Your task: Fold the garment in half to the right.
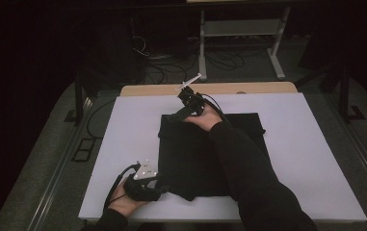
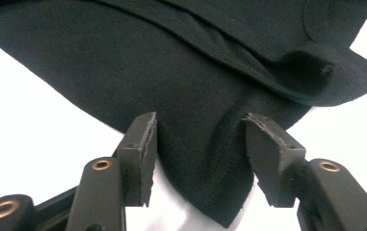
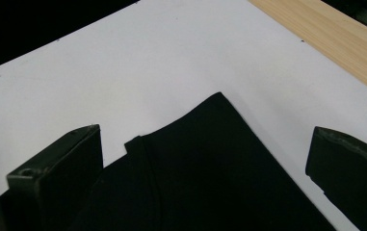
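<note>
A white rectangular board (image 1: 306,159) is covering a light wooden tabletop (image 1: 268,88), whose far edge is showing beyond it. A folded black fabric garment (image 1: 190,159) is lying flat near the middle of the board, reaching from mid-board almost to the near edge. The right gripper (image 1: 171,117), held by a hand on a black-sleeved arm crossing the garment, is hovering at the garment's far left corner; in the right gripper view its jaws are standing wide apart, with that corner (image 3: 217,103) lying between them and untouched. The left gripper (image 1: 164,186), carrying a grey three-cornered plate, is resting at the garment's near left corner; its jaws are standing partly apart, straddling a hemmed fold (image 2: 219,168) without visibly pinching it.
</note>
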`<state>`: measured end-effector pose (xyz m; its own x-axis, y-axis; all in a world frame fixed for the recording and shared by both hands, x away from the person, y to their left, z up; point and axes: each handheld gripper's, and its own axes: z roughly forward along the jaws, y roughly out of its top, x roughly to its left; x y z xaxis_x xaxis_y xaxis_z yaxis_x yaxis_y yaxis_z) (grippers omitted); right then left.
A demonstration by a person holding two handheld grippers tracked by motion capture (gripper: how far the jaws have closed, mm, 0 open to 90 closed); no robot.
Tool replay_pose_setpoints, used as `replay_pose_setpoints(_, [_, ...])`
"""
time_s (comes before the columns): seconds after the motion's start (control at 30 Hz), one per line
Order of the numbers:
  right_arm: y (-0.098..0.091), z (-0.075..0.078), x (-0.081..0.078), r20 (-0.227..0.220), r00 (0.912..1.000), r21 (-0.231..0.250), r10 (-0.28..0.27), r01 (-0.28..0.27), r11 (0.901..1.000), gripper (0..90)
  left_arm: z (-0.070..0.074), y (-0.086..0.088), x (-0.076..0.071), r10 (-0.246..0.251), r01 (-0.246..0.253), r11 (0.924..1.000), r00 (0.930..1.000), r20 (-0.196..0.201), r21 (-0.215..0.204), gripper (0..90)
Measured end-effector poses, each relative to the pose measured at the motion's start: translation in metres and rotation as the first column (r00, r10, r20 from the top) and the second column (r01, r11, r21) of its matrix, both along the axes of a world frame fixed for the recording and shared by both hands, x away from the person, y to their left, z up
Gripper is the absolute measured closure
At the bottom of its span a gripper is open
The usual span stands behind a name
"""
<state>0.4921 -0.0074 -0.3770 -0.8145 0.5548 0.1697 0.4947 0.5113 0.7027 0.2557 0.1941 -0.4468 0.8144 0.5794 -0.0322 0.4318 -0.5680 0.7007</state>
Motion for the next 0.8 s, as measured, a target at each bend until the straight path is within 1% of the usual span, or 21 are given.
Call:
replay_pose_setpoints(0.1, [0.005, -0.003, 0.004, 0.002, 1.0, -0.002, 0.001, -0.001, 1.0, 0.0, 0.0, 0.0, 0.001, -0.002, 0.002, 1.0, 1.0, -0.002, -0.005, 49.4])
replay_pose_setpoints(0.17, [0.007, -0.005, 0.006, -0.004, 1.0, 0.001, -0.002, 0.002, 1.0, 0.0, 0.0, 0.0, 0.001, -0.005, 0.005, 1.0, 1.0, -0.005, -0.007, 52.8])
replay_pose_setpoints(0.2, [0.008, -0.007, 0.008, 0.0, 1.0, -0.007, 0.002, -0.002, 1.0, 0.0, 0.0, -0.001, 0.002, -0.007, 0.007, 0.9999, 1.0, -0.005, -0.009, 54.0])
replay_pose_setpoints(0.23, [0.01, -0.009, 0.01, -0.009, 0.9999, -0.01, -0.005, 0.005, 0.9999, 0.0, 0.0, -0.001, 0.002, 0.0, 0.0, 0.9998, 1.0, -0.005, -0.019, 55.8])
replay_pose_setpoints(0.27, [0.011, -0.011, 0.011, -0.013, 0.9999, -0.013, -0.006, 0.006, 0.9999, 0.0, 0.0, -0.001, 0.002, -0.001, 0.001, 0.9998, 1.0, -0.006, -0.02, 57.3])
replay_pose_setpoints(0.3, [0.013, -0.013, 0.013, -0.015, 0.9999, -0.012, -0.009, 0.009, 0.9999, 0.0, 0.001, -0.001, 0.003, -0.008, 0.008, 0.9999, 0.9999, -0.008, -0.014, 58.4])
replay_pose_setpoints(0.43, [0.021, -0.021, 0.019, -0.03, 0.9995, -0.02, -0.013, 0.013, 0.9997, 0.0, 0.001, -0.001, 0.004, -0.014, 0.014, 0.9998, 0.9998, -0.013, -0.015, 62.5])
replay_pose_setpoints(0.47, [0.023, -0.024, 0.021, -0.025, 0.9997, -0.027, -0.001, 0.001, 0.9996, 0.0, 0.001, -0.001, 0.005, -0.014, 0.014, 0.9998, 0.9998, -0.016, -0.016, 63.5])
replay_pose_setpoints(0.5, [0.024, -0.026, 0.023, -0.015, 0.9999, -0.035, 0.008, -0.009, 0.9994, 0.0, 0.001, -0.002, 0.005, -0.008, 0.007, 0.9996, 0.9998, -0.017, -0.028, 64.2])
replay_pose_setpoints(0.57, [0.028, -0.032, 0.026, -0.026, 0.9996, -0.032, 0.004, -0.005, 0.9995, 0.0, 0.001, -0.002, 0.005, -0.01, 0.009, 0.9995, 0.9998, -0.019, -0.03, 65.6])
replay_pose_setpoints(0.6, [0.029, -0.034, 0.027, -0.023, 0.9997, -0.036, 0.004, -0.005, 0.9993, 0.0, 0.001, -0.001, 0.006, -0.019, 0.019, 0.9996, 0.9996, -0.019, -0.02, 66.3])
replay_pose_setpoints(0.63, [0.031, -0.037, 0.028, -0.03, 0.9995, -0.036, -0.001, 0.0, 0.9994, 0.0, 0.001, -0.001, 0.006, -0.019, 0.019, 0.9996, 0.9996, -0.018, -0.022, 66.9])
replay_pose_setpoints(0.7, [0.034, -0.044, 0.03, -0.034, 0.9994, -0.029, -0.002, 0.001, 0.9996, 2.8, 0.001, -0.002, 0.006, -0.021, 0.02, 0.9995, 0.9996, -0.018, -0.022, 67.6])
replay_pose_setpoints(0.8, [0.038, -0.05, 0.032, -0.029, 0.9995, -0.041, -0.008, 0.007, 0.9991, 4.1, 0.001, -0.002, 0.006, -0.026, 0.026, 0.9995, 0.9995, -0.016, -0.02, 69.1])
